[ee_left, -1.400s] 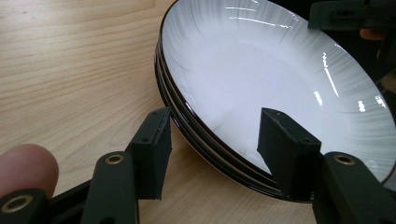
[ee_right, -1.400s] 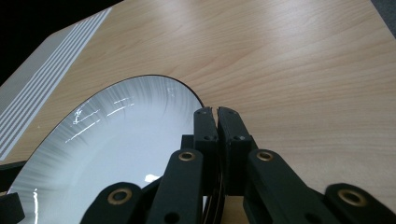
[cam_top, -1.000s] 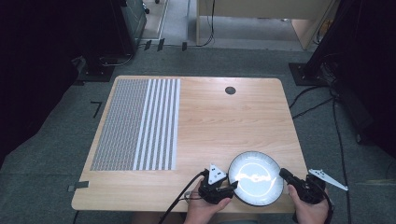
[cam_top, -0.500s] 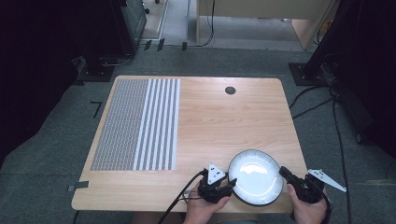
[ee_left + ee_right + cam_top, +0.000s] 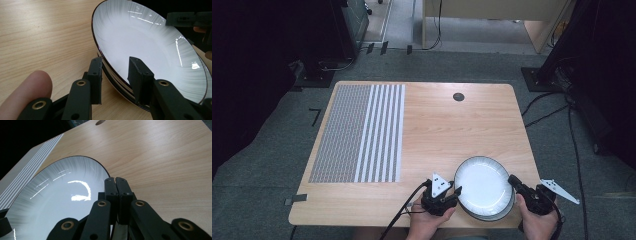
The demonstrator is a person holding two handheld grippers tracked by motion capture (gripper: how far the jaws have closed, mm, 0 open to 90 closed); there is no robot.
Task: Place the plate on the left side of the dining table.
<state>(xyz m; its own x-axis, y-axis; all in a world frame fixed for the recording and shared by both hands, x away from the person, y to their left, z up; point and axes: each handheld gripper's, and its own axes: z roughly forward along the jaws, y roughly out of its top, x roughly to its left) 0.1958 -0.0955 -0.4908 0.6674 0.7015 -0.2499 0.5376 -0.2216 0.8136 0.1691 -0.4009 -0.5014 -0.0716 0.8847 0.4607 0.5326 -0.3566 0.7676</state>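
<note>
The right tool [image 5: 115,181] is standing with its jaws pressed together on the right rim of the top plate [image 5: 483,186], and that rim is sitting tipped up above the lower plate [image 5: 117,86] of the stack. The left tool [image 5: 115,75] is straddling the left rim of the same top plate; its jaws have just been closing, one under the stack's edge and one over the white inside, but I cannot tell whether the pads are actually pressing yet. A fingertip [image 5: 30,87] of the person's left hand [image 5: 428,222] is showing beside that tool, and the right hand [image 5: 538,222] is holding its tool just off the worktop's right edge.

The plates are sitting at the near right corner of the worktop [image 5: 452,130], with their near edge hanging close to the worktop's front edge. Beyond them the bare wood is running open all the way to the far edge, where a small round hole [image 5: 458,96] is sitting. Well apart to the left, a striped mat [image 5: 359,132] is lying flat, covering the left part. Grey carpet [image 5: 287,160] is lying around the worktop, with cables [image 5: 562,107] trailing on the right.
</note>
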